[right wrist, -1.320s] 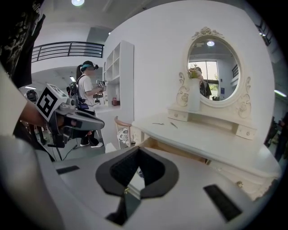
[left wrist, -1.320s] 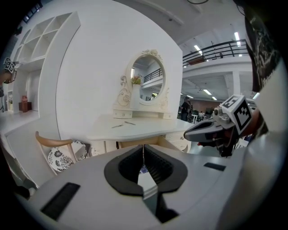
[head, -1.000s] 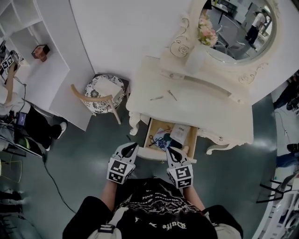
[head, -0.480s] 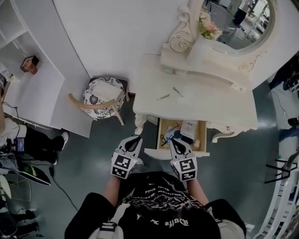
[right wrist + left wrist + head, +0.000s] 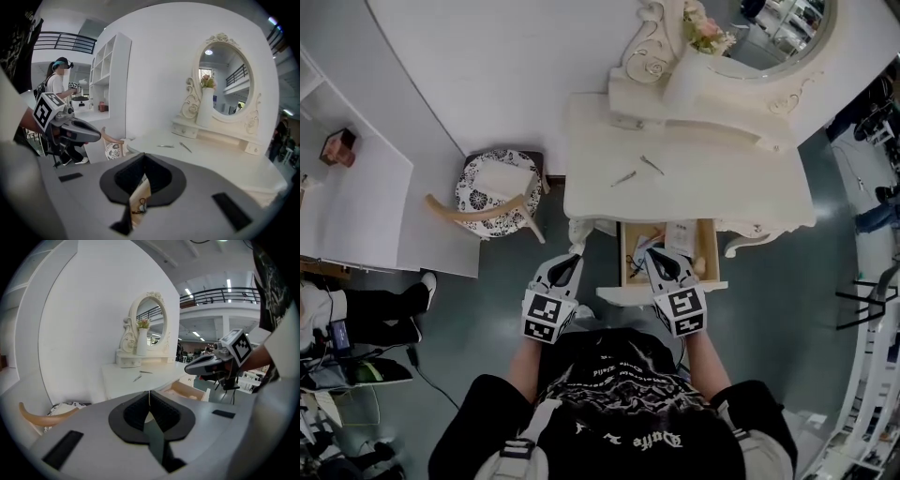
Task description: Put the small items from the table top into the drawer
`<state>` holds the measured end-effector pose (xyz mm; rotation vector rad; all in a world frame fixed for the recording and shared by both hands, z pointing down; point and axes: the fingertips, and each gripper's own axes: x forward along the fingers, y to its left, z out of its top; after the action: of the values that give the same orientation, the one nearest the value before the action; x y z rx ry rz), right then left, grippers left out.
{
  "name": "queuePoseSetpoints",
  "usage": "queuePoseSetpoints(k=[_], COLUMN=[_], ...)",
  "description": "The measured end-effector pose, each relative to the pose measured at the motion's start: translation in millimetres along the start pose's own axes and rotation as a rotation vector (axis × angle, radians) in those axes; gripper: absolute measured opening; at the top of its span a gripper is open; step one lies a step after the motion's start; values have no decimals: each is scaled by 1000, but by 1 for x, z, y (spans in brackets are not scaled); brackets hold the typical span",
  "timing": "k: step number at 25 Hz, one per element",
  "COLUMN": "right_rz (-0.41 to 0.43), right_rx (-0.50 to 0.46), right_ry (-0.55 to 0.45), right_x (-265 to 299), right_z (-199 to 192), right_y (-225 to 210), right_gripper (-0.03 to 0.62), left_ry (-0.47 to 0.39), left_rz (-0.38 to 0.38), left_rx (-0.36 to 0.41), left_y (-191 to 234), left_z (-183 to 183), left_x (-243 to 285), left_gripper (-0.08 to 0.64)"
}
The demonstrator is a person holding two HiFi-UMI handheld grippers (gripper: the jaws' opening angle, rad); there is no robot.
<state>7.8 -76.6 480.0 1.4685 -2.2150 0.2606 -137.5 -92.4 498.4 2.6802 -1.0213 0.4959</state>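
Both my tools are pressed together and pinching nothing: left gripper (image 5: pixel 573 259) hangs off the table's front-left corner, over the floor; right gripper (image 5: pixel 655 252) sits over the open drawer (image 5: pixel 625 255), tips pointing at the table. The drawer is pulled out from the front of the dressing table (image 5: pixel 722 187), wood inside, white front panel. In it I can see a white paper (image 5: pixel 682 232) near the table edge and, through the gap under my right jaws, a dark looped wiry thing (image 5: pixel 138 206) on the wood; the rest is hidden by the gripper. The task items are on the table top, not in the drawer: a thin metal piece (image 5: pixel 624 177) and a second thin piece (image 5: pixel 652 165) just beside it, mid-table, apart from each other. At the back of the table is a white vase (image 5: pixel 686 80) with pink flowers, in front of the mirror (image 5: pixel 769 33). A chair (image 5: pixel 497 192) with a patterned seat stands off the table's left end. Writing: print on my black shirt (image 5: pixel 609 412), too small to read; square markers on both gripper cubes.
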Motion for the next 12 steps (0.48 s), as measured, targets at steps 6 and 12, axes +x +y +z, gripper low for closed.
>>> queuePoseSetpoints(k=[6, 12], right_rz=[14, 43], right_rx=[1, -93], right_ry=[-17, -29], right_x=[8, 21], right_z=[20, 44], right_y=[-15, -36], right_gripper=[11, 12], left_ry=[-4, -9], left_rz=[9, 49], left_rx=[-15, -39], left_y=[5, 12], left_z=[0, 4], left_x=[3, 6], left_gripper=[21, 20])
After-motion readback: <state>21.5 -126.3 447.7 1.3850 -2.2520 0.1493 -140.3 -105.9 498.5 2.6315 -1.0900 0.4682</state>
